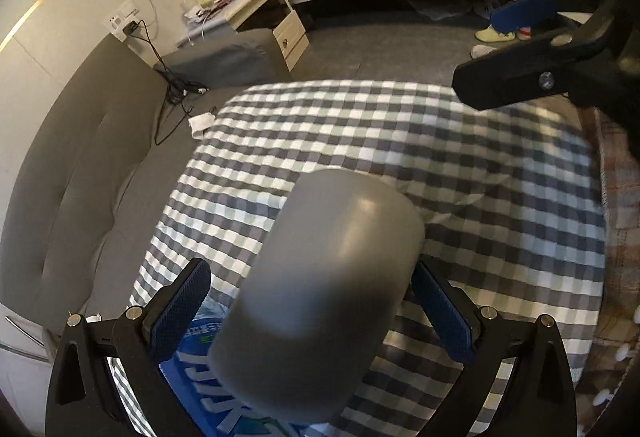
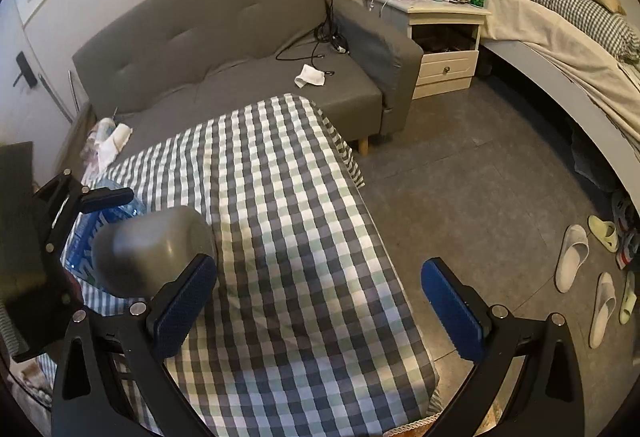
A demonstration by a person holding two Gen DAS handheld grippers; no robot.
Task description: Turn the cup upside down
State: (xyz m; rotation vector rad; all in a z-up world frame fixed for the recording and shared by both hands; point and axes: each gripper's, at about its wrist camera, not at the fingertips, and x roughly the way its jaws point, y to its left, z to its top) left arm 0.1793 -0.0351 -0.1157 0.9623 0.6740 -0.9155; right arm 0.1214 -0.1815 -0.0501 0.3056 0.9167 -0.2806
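A smooth grey cup lies between the blue pads of my left gripper, closed end pointing away from the camera and tilted up to the right; its mouth is hidden. The right pad touches the cup, the left pad stands a little off it, so the gripper is open. In the right wrist view the same cup hangs over the checked tablecloth at the left, inside the left gripper. My right gripper is open and empty above the table's near right part; it also shows in the left wrist view.
A blue-labelled water bottle lies on the table under the cup. A grey sofa stands behind the table, a nightstand and bed to the right. Slippers lie on the floor.
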